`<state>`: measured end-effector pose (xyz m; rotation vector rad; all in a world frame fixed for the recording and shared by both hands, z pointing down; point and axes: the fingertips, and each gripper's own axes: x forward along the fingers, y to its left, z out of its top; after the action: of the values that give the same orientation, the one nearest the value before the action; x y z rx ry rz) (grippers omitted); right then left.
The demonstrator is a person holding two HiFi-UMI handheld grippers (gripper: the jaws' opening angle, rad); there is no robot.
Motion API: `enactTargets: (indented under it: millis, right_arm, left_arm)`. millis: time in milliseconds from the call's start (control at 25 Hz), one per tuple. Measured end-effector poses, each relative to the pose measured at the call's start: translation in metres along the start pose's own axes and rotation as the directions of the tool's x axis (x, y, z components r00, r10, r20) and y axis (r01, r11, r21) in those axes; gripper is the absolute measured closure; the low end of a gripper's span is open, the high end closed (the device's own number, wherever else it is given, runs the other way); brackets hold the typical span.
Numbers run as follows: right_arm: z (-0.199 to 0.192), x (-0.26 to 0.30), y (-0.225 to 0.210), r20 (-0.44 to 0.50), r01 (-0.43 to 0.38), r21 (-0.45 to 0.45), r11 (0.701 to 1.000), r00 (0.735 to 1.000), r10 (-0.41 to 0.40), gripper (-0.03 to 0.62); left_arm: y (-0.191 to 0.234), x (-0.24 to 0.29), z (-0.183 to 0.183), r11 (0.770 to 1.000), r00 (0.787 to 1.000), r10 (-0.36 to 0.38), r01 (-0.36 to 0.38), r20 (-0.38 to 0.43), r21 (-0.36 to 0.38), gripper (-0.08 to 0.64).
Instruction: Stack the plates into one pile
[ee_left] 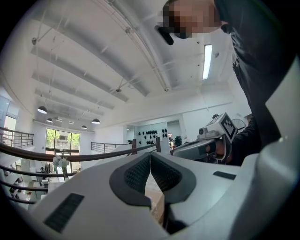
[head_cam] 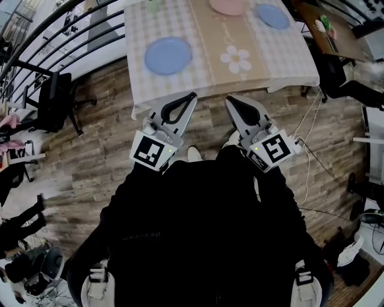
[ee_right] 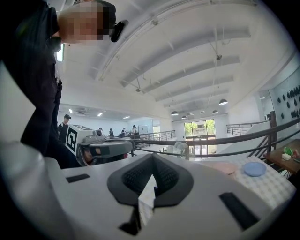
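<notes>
head view steeply down; tool views level, close behind own jaws; left tool (head_cam: 192,95), right tool (head_cam: 228,99) in all three

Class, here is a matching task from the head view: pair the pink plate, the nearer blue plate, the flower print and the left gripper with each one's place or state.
Things:
1 pink plate
2 nearer blue plate
3 flower print
4 left gripper

Descriptions:
A jaws shut, nothing between them
B cut off by the picture's top edge
C left side of the tablecloth
D white petals, on the beige middle strip

Pairs: 1-B; 2-C; 3-D; 4-A
</notes>
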<state>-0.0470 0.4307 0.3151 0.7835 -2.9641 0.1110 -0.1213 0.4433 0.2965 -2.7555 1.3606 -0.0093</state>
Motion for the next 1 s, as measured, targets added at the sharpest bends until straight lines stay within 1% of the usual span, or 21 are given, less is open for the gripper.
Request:
enactTargets:
  millis: [80,160,320,480,600,800,1000]
  right_arm:
    - [0.001,0.004,-0.007,-0.005,-0.007,-0.014,1.000,1.000,0.007,0.589]
    - [0.002,0.006,-0.019,-0.004,-0.017,-0.025,1.000,1.000,0.017,0.589]
    - [0.004,0.011,-0.055,-0.002,-0.038,-0.038,0.999,0.999,0.038,0.589]
    - [0.005,0.020,-0.116,0.015,-0.052,-0.024,0.998,0.999,0.052,0.589]
    - [0.009,0.030,-0.169,0.019,-0.074,-0.017,0.997,0.997,0.075,0.589]
    - [0.016,0.058,-0.240,0.017,-0.145,-0.002,0.989,0.989,0.145,0.589]
    - [0.022,0.071,-0.300,0.013,-0.200,0.011,0.980,0.980,0.200,0.589]
  left_arm:
    - [0.003,0.007,0.001,1.000,1.000,-0.003,0.003,0.009,-0.011,0.540]
    - [0.007,0.017,0.002,1.000,1.000,-0.001,0.001,0.011,-0.001,0.540]
    - [0.017,0.050,-0.001,1.000,1.000,0.015,-0.015,0.005,0.014,0.540]
    - [0.032,0.101,-0.010,0.999,0.998,0.048,-0.047,-0.027,0.024,0.540]
    - [0.047,0.144,-0.010,0.997,0.997,0.076,-0.076,-0.029,0.024,0.540]
    - [0.076,0.210,-0.013,0.991,0.989,0.134,-0.134,-0.061,0.004,0.540]
    - [0.095,0.275,-0.011,0.983,0.981,0.180,-0.181,-0.073,-0.008,0.540]
